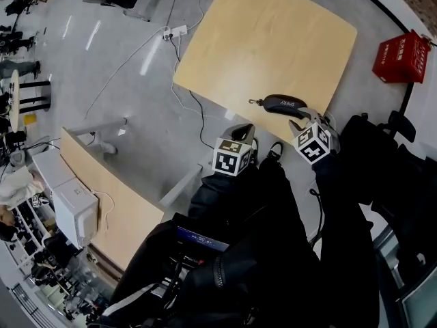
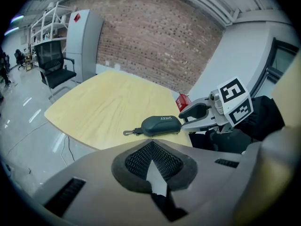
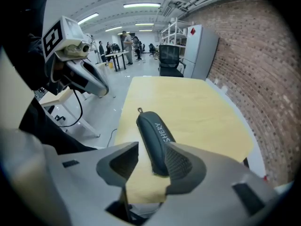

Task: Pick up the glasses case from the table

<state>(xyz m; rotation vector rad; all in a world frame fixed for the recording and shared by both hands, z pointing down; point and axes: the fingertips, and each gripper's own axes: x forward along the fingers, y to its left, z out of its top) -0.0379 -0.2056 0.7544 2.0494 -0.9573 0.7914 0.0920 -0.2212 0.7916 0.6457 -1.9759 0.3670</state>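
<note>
A dark grey zippered glasses case (image 1: 283, 104) lies on the pale wooden table (image 1: 273, 39), close to its near edge; its clip end points left. My right gripper (image 1: 302, 119) hangs just over the case's right end. In the right gripper view that gripper (image 3: 150, 163) is open, the near end of the case (image 3: 153, 131) sits in the gap beside the right pad (image 3: 181, 166), and the left pad stands apart from it. My left gripper (image 1: 244, 134) hovers off the table's edge, left of the case, and its pads (image 2: 153, 157) are shut on nothing. In the left gripper view the case (image 2: 161, 125) lies ahead.
A red box (image 1: 401, 57) stands on the floor at the right. A power strip with cables (image 1: 174, 31) lies left of the table. Another wooden desk (image 1: 102, 190) is at the lower left. A black chair (image 3: 169, 60) stands beyond the table's far end.
</note>
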